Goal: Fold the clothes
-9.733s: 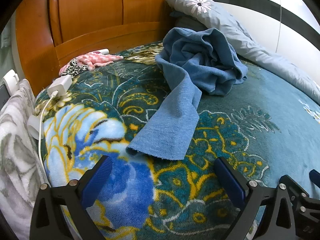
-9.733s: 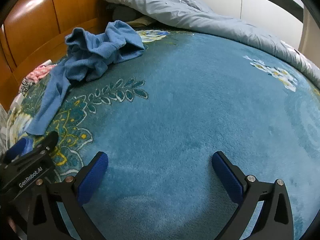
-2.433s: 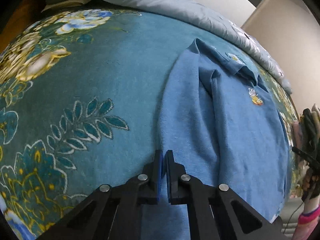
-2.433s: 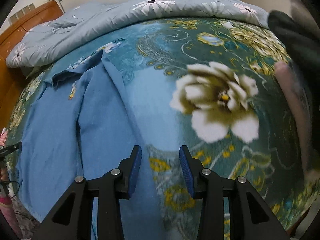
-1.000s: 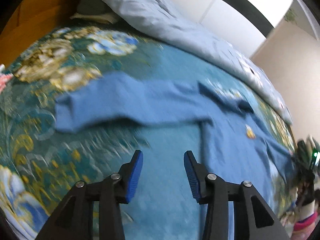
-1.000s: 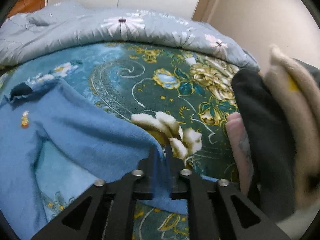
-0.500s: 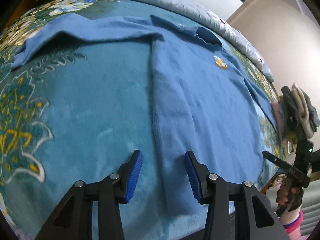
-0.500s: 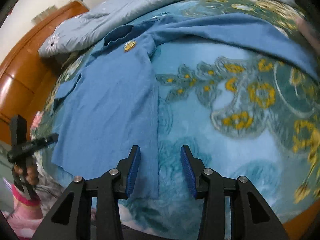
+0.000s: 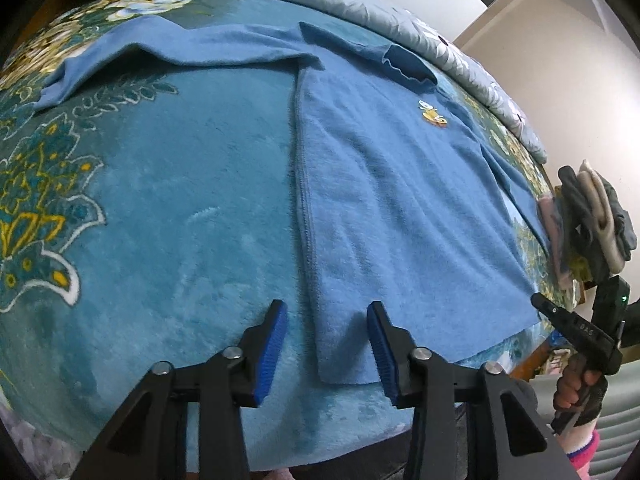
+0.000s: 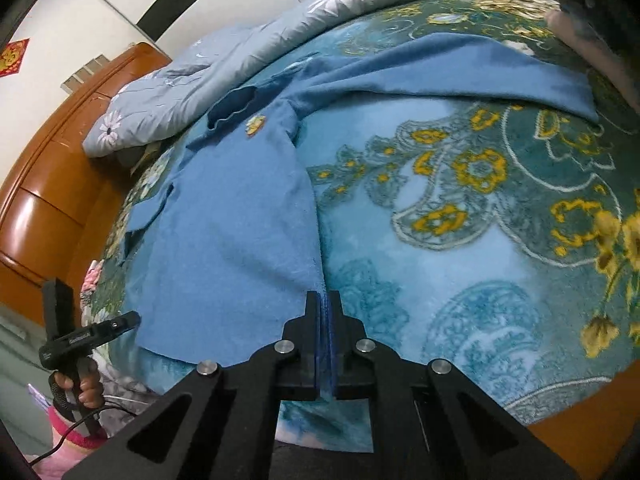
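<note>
Blue long-sleeved shirt (image 9: pixel 400 200) spread flat, front up, on a plush teal blanket (image 9: pixel 180 200) with yellow and white floral patterning; fabric soft and fleecy, faint lengthwise creases down the body. Collar dark at the opening, a small yellow embroidered badge (image 9: pixel 432 114) on the chest. Both sleeves lie out sideways from the shoulders, long flat bands. Left gripper (image 9: pixel 326 350) with blue ribbed pads parted to a middling gap, straddling the hem corner on its side, cloth between the pads but not pinched. Right gripper (image 10: pixel 325 334) with pads pressed together on the opposite hem corner of the shirt, where the side seam ends. Grey flowered quilt (image 10: pixel 200 76) bunched along the far edge; glossy brown wooden headboard (image 10: pixel 48 200) behind.
</note>
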